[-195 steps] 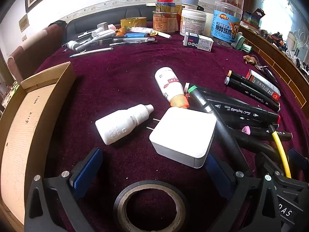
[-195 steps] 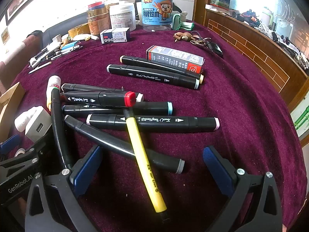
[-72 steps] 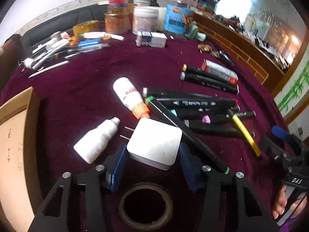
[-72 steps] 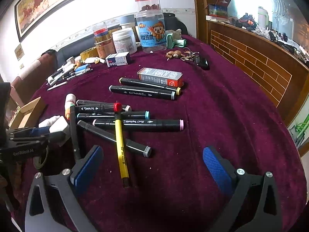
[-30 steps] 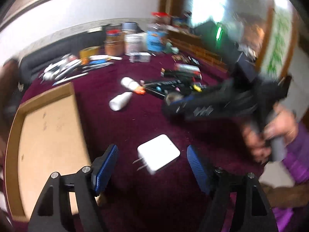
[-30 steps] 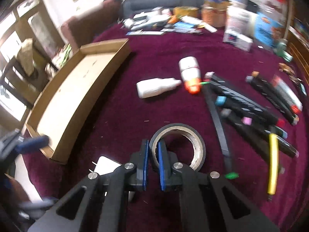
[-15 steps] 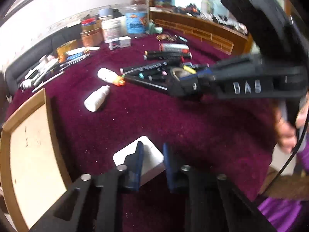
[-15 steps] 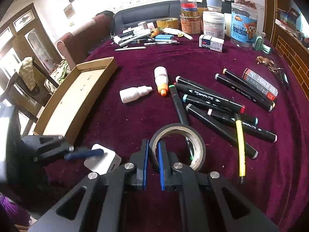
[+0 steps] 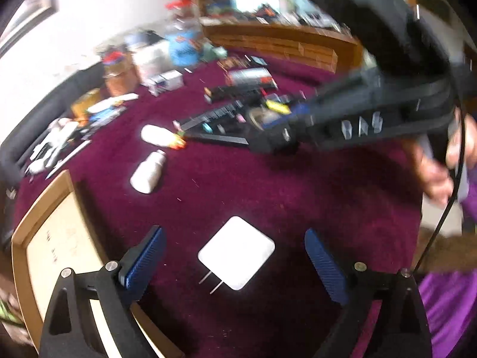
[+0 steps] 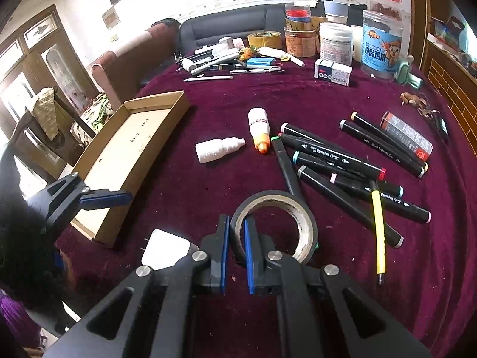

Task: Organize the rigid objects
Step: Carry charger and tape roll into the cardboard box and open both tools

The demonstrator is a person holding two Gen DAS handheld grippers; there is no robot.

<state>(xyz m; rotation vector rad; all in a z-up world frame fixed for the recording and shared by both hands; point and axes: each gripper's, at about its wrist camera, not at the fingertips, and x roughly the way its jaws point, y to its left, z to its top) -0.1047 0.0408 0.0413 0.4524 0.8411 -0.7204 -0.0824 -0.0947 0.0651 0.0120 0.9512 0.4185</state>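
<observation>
My left gripper [image 9: 234, 264] points down at the maroon cloth, its jaws opening wide. A white square charger [image 9: 235, 252] with two prongs lies flat between the blue pads and touches neither. My right gripper [image 10: 237, 247] is shut on the near rim of a black tape roll [image 10: 298, 217], which tilts up off the cloth. The right wrist view also shows the charger [image 10: 165, 250] at lower left, beside the near corner of the cardboard tray [image 10: 119, 155]. One blue finger [image 10: 104, 198] of the left gripper reaches over that corner.
Several black markers [image 10: 337, 161] and a yellow pen [image 10: 377, 223] lie heaped at right. Two small white bottles [image 10: 219, 149] rest mid-table. Jars, boxes and pens [image 10: 334, 44] crowd the far edge. A person's hand [image 9: 438, 173] shows blurred at right.
The left jaws, shut half a second ago over the charger, now stand wide around it. The right gripper keeps its hold on the tape roll and has barely shifted.
</observation>
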